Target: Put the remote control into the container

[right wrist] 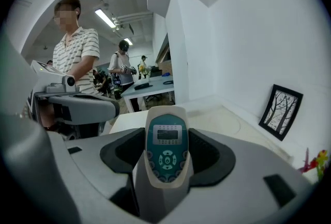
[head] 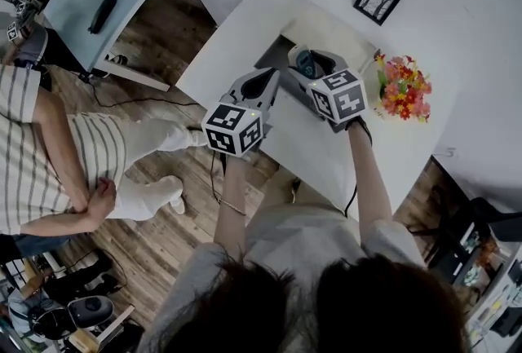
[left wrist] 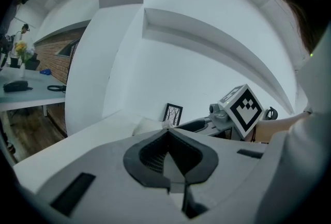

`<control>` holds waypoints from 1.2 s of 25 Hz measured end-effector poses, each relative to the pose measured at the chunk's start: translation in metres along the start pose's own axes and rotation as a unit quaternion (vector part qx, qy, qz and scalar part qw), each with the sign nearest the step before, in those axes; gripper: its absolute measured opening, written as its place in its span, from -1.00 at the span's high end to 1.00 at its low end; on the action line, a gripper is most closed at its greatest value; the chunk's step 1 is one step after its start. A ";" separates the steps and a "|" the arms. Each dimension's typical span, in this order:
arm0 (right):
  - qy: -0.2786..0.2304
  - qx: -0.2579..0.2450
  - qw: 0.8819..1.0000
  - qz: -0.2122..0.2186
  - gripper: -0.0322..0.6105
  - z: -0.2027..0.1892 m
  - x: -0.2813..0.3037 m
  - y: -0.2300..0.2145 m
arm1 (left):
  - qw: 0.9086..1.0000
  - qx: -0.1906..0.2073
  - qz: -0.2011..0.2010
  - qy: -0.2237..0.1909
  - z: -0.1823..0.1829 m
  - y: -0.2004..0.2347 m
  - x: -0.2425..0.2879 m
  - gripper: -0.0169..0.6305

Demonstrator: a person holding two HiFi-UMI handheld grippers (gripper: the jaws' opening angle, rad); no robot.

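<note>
— Where is the remote control (right wrist: 166,158) sitting?
— At the centre of the right gripper view. The right gripper (right wrist: 166,132) is clamping it between its 2 jaws, buttons facing the camera, and its lower end is disappearing into the gripper body.
— And the left gripper (left wrist: 166,134)?
— Its jaws are meeting at the tips, gripping nothing.
— The container (head: 334,25)?
— It is lying pale at upper centre of the head view, on the white table (head: 326,156). Both grippers are covering its near edge, so its rim is hard to trace.
</note>
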State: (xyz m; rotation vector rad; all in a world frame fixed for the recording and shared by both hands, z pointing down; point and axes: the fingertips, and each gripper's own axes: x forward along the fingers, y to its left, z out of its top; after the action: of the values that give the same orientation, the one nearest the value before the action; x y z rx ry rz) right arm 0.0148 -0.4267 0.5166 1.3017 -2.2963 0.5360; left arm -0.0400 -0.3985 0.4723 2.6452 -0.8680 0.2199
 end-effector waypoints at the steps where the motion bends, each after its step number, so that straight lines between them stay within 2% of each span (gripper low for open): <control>1: 0.009 0.000 1.000 0.001 0.07 -0.005 0.005 -0.001 | 1.000 -0.003 0.001 0.002 -0.003 0.002 0.002 0.94; 14: 0.102 -0.007 0.995 0.008 0.07 -0.050 0.048 -0.006 | 0.999 -0.029 0.002 0.024 -0.032 0.018 0.014 0.94; 30: 0.182 -0.027 0.983 -0.002 0.07 -0.074 0.074 -0.005 | 0.998 -0.053 -0.001 0.035 -0.046 0.026 0.016 0.94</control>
State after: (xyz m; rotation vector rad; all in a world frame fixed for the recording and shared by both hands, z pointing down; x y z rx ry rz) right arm -0.0008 -0.4415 0.6190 1.0803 -1.9917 0.6453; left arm -0.0448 -0.4098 0.5266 2.5245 -0.8314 0.2576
